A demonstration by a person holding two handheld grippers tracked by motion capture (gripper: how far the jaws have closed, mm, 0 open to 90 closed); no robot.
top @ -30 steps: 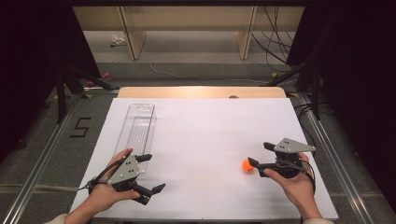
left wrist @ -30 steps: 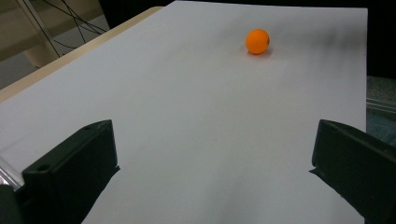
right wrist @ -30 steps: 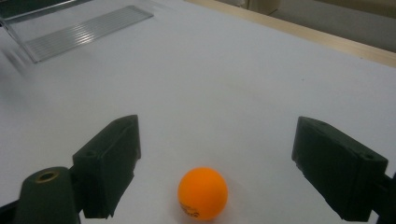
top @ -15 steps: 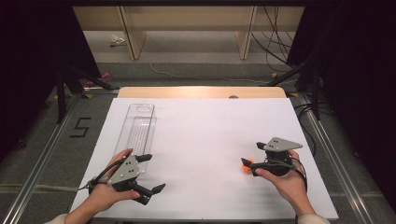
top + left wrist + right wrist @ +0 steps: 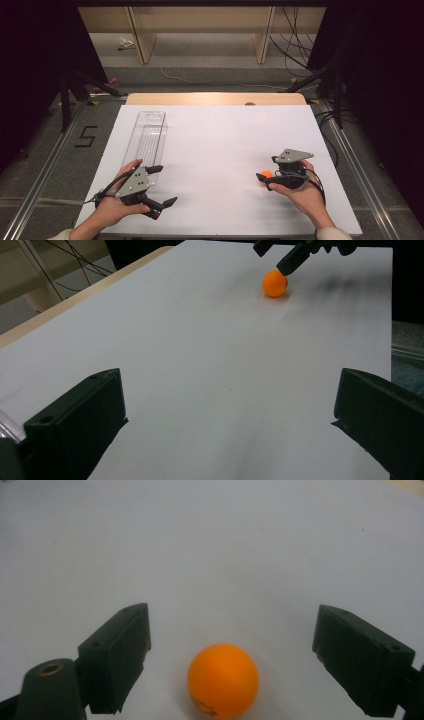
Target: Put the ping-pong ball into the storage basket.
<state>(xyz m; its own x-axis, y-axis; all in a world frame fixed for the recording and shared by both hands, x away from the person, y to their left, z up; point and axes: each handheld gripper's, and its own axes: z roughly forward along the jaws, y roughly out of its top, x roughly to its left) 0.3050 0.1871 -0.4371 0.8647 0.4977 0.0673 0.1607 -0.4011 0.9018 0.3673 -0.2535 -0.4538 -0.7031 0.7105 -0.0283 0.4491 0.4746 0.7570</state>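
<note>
A small orange ball [image 5: 266,174] [image 5: 223,680] rests on the white table sheet [image 5: 220,145] at the near right. My right gripper [image 5: 268,168] [image 5: 232,630] is open, one jaw on each side of the ball, and neither jaw touches it. At the near left my left gripper [image 5: 162,186] [image 5: 230,390] is open and holds nothing. The left gripper view looks across the sheet at the ball [image 5: 275,283], with the right gripper's jaws [image 5: 295,255] just over it.
A long clear plastic tray [image 5: 147,137] lies on the left of the sheet, its near end beside my left hand. A wooden strip [image 5: 215,98] edges the far side of the table. Metal rails run along both sides.
My right gripper has slid left, so its open jaws now stand on either side of the ball. The ball and the left gripper have stayed in place.
</note>
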